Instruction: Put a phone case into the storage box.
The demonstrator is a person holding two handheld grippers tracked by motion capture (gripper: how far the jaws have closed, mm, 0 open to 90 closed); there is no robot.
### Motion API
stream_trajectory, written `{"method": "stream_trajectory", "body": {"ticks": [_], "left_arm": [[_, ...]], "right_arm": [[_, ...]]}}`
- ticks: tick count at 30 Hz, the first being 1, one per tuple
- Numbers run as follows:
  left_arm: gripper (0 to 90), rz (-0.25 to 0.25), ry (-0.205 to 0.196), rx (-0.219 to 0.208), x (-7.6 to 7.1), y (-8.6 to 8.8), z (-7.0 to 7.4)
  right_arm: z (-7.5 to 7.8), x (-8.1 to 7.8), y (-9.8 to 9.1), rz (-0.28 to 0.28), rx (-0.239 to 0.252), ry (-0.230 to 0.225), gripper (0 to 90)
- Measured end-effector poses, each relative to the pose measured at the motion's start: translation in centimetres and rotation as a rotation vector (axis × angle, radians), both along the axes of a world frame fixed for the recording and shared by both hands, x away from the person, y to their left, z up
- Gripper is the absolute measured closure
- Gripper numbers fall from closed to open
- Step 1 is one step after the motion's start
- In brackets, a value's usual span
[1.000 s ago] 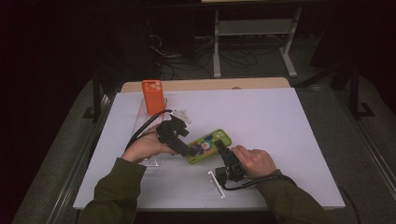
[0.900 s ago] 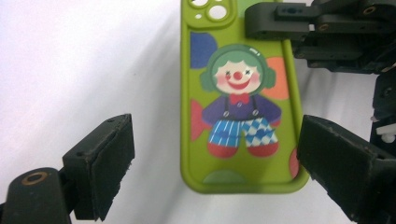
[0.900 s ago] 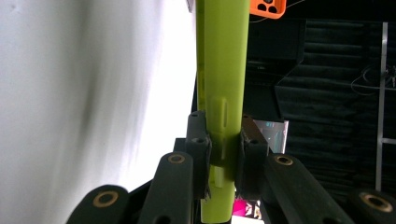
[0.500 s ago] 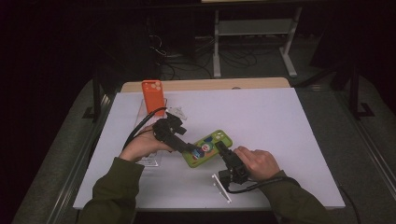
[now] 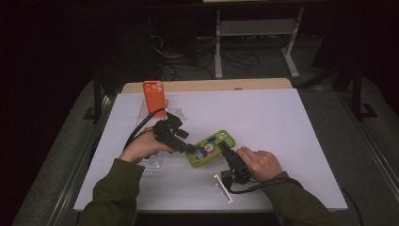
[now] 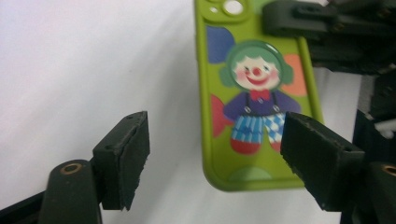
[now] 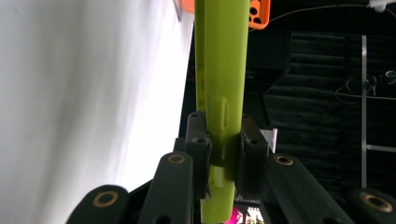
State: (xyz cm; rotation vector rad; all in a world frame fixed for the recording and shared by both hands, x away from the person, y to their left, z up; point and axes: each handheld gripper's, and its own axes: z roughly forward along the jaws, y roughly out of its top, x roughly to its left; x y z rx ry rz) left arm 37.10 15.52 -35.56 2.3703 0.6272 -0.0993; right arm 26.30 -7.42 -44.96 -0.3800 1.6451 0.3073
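Green phone case (image 5: 211,147), one, clamped in right tongs (image 5: 225,149); one orange case (image 5: 155,94).

Dim lab, white-topped table (image 5: 263,117), metal rack (image 5: 256,28), loose cables (image 5: 188,61) on floor

free: bare table (image 5: 282,127) beyond and right of right hand-held gripper (image 5: 229,157) | blocked: green phone case (image 5: 210,148) between both hand-held grippers | obstacles: orange phone case (image 5: 154,94) standing beyond left hand-held gripper (image 5: 188,148); white sticks (image 5: 222,187) just beside right one

Orange phone case (image 5: 155,92) upright on stand, white table (image 5: 263,113) — white strip (image 5: 223,188)
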Motion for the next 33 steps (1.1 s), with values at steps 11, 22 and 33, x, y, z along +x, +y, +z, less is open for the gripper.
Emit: {"method": "stream_trajectory", "body": {"ticks": [11, 22, 33], "left_arm": [[3.1, -0.074, -0.043, 0.042, -1.1, -1.6, -0.9], [1.8, -0.100, -0.047, 0.074, -1.3, -3.4, -1.9], [13.2, -0.091, -0.038, 0.076, -1.2, -3.5, -2.2]], "right_arm": [[0.4, 1.2, -0.8, -0.081, 0.032, 0.038, 77.2], [0.6, 0.9, -0.2, -0.065, 0.028, 0.022, 77.1], [0.5, 0.7, 0.2, -0.056, 0.031, 0.020, 77.1]]}}
